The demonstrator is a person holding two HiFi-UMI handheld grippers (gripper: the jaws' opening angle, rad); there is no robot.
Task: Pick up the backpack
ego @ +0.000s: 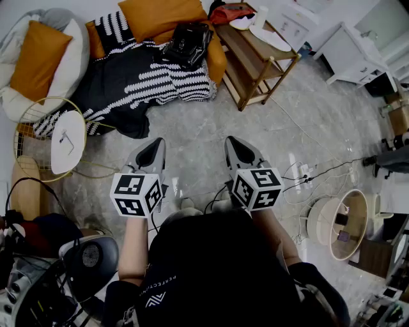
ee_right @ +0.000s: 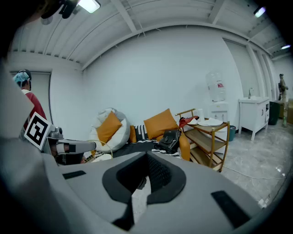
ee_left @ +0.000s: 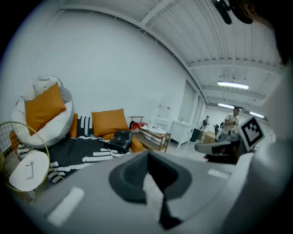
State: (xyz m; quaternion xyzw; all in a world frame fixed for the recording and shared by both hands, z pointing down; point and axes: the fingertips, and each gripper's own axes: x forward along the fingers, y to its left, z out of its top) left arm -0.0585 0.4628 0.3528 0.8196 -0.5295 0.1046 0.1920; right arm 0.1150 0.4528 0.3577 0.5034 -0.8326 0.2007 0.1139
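Jaws clenching on nothing at left gripper (ego: 155, 145) and right gripper (ego: 232, 145); backpack (ego: 187, 43) lying well apart, straight ahead between both aims, left seeming marginally nearer.

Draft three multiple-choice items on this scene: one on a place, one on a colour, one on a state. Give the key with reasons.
1. Where is the backpack?
A. beside the orange cushions
B. hung on a wall hook
C. in a person's lap

2. What colour is the backpack?
A. red
B. black
C. white

3. How is the right tool?
A. shut on the backpack
B. wide open
C. shut, with nothing in it

Key:
1 A: the head view shows it lying among the cushions, far ahead of both tools.
2 B: it is black in all three views.
3 C: the right gripper view shows the jaws together with nothing between them.
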